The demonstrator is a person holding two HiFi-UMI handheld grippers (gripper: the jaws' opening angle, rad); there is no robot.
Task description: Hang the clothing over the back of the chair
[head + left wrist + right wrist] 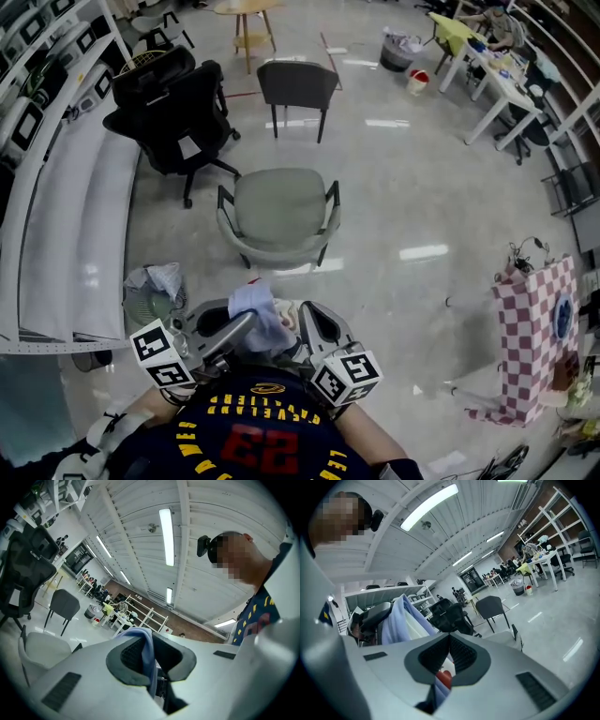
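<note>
A light blue piece of clothing (pixel 261 314) is bunched between my two grippers, close to the person's chest. My left gripper (pixel 230 330) is shut on a fold of the blue clothing (pixel 146 656), which runs up between its pads. My right gripper (pixel 307 328) is shut on another part of it, where a red patch (pixel 445 677) shows; the rest of the clothing (pixel 401 620) hangs to its left. The grey-green armchair (pixel 281 211) stands just ahead on the floor with its back toward me, its pale seat (pixel 42 648) apart from both grippers.
A black office chair (pixel 173 112) stands left of the armchair and a dark chair (pixel 297 84) beyond it. White shelving (pixel 56 216) runs along the left. A bin with crumpled paper (pixel 155 291) sits near my left gripper. A checked-cloth table (pixel 534 337) stands at the right.
</note>
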